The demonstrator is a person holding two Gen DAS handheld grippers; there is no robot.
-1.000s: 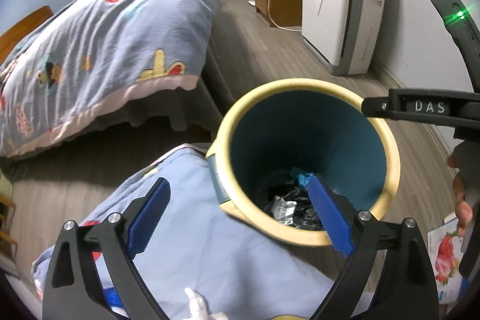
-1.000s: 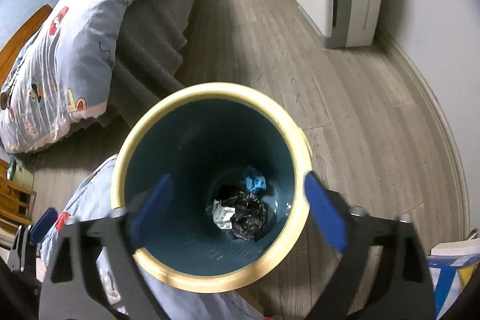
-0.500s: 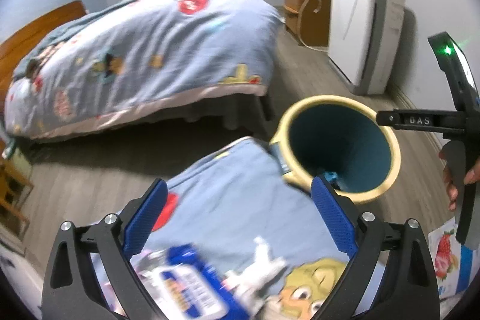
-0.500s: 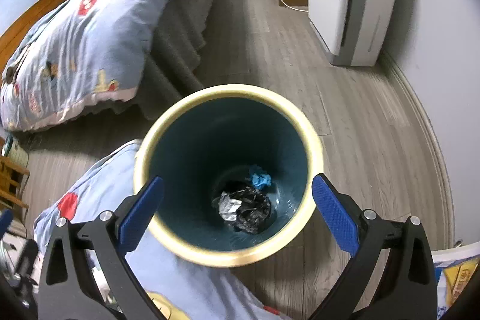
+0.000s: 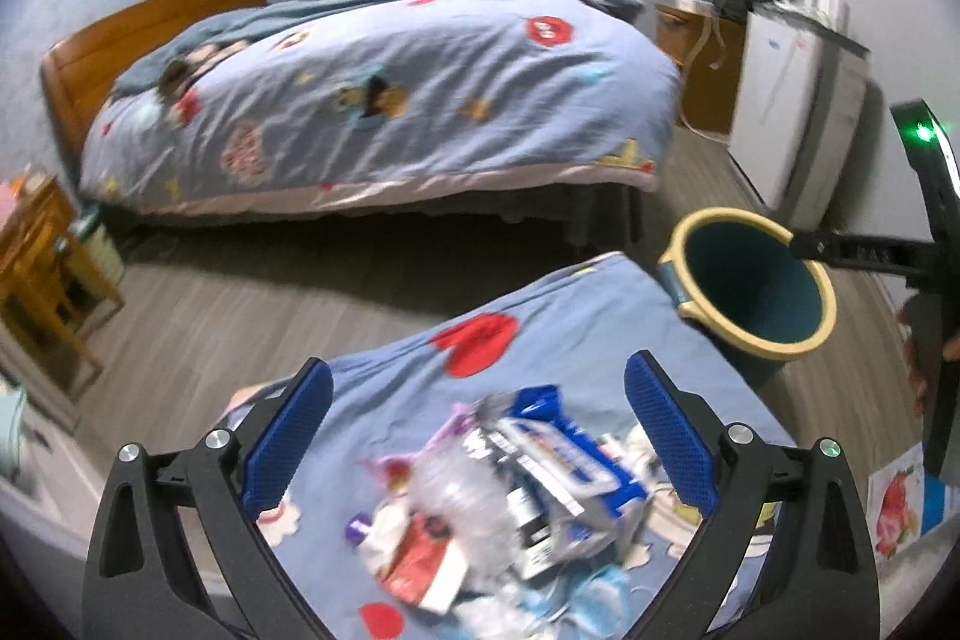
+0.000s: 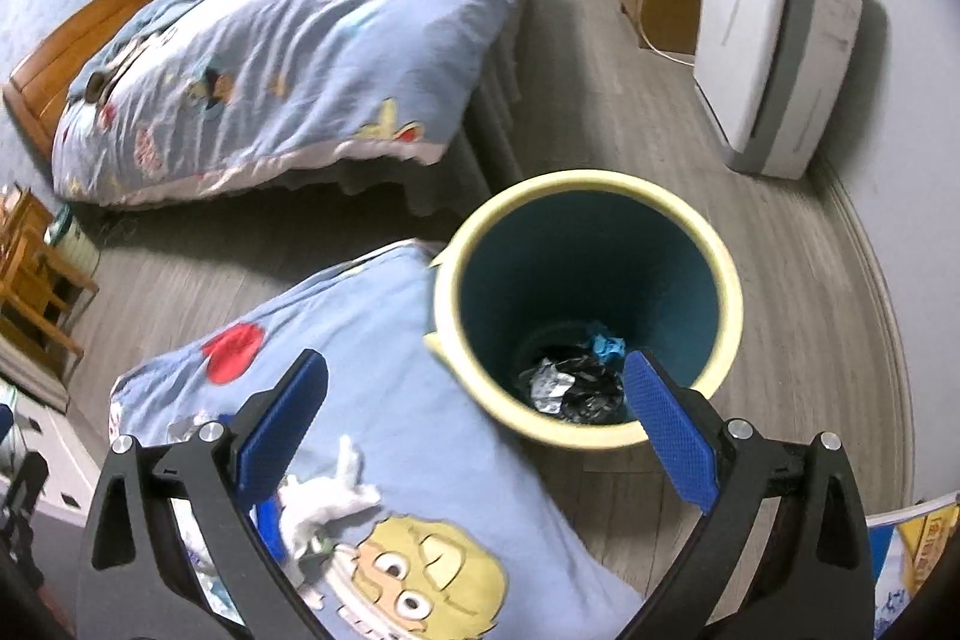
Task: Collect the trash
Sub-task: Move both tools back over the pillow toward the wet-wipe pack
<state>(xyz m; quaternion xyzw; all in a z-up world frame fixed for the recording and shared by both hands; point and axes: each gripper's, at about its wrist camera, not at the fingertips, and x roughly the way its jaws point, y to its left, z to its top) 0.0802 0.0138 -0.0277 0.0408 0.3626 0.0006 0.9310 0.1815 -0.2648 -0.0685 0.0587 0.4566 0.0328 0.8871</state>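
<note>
Left wrist view: bin point(image 5: 753, 283) now farther, trash pile point(image 5: 510, 484) between fingers point(image 5: 288, 436)

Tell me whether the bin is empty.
Not empty: the bin holds crumpled black trash and a blue scrap at its bottom.

You face a bed point(image 5: 384, 100) under a patterned quilt point(image 6: 270, 58); a white appliance point(image 6: 774, 40) stands by the wall.

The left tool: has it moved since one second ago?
Yes. The left tool has pulled back from the bin, which now sits smaller and to the right; a pile of trash lies between its open fingers.
</note>
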